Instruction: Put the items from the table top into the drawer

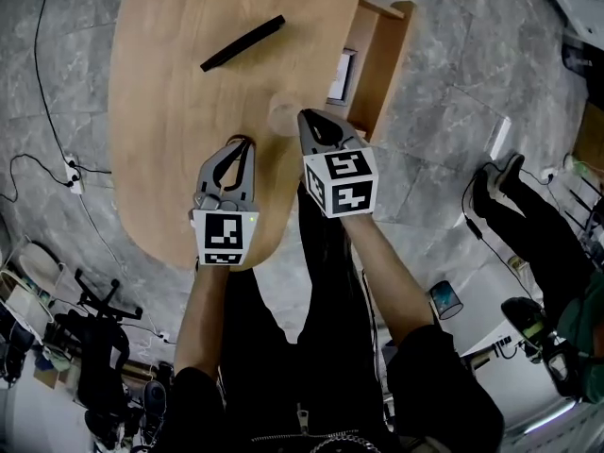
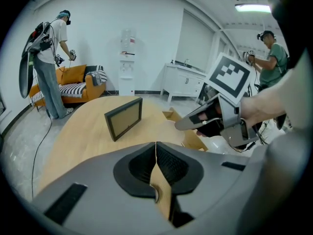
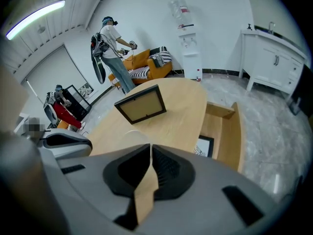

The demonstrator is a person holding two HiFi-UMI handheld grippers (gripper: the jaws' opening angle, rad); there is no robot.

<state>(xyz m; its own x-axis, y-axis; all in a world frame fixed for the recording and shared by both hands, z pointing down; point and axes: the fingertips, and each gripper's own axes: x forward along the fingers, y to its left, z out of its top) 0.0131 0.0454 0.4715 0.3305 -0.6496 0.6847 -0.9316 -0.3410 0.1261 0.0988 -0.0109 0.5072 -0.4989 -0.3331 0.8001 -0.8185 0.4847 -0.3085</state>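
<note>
The jaws of the left gripper (image 2: 156, 148) are pressed together at the tips and nothing is held between them. Only the wood of the table (image 1: 160, 130) is seen through the narrow gap below the tips. The jaws of the right gripper (image 3: 150, 148) are closed in the same way, and they are also empty.

In the head view both grippers are found in the centre of the frame and are pointed obliquely down. The left one is held above the near edge of the table. The right one is held just beside it, above the right edge and close to the open drawer (image 1: 389, 55). The forearms (image 1: 387, 281) are stretched up from the lower part of the frame.

The picture frame (image 1: 243, 42) is stood upright on the table in the upper centre, well apart from both grippers. A framed picture (image 3: 205, 146) is laid inside the drawer.
</note>
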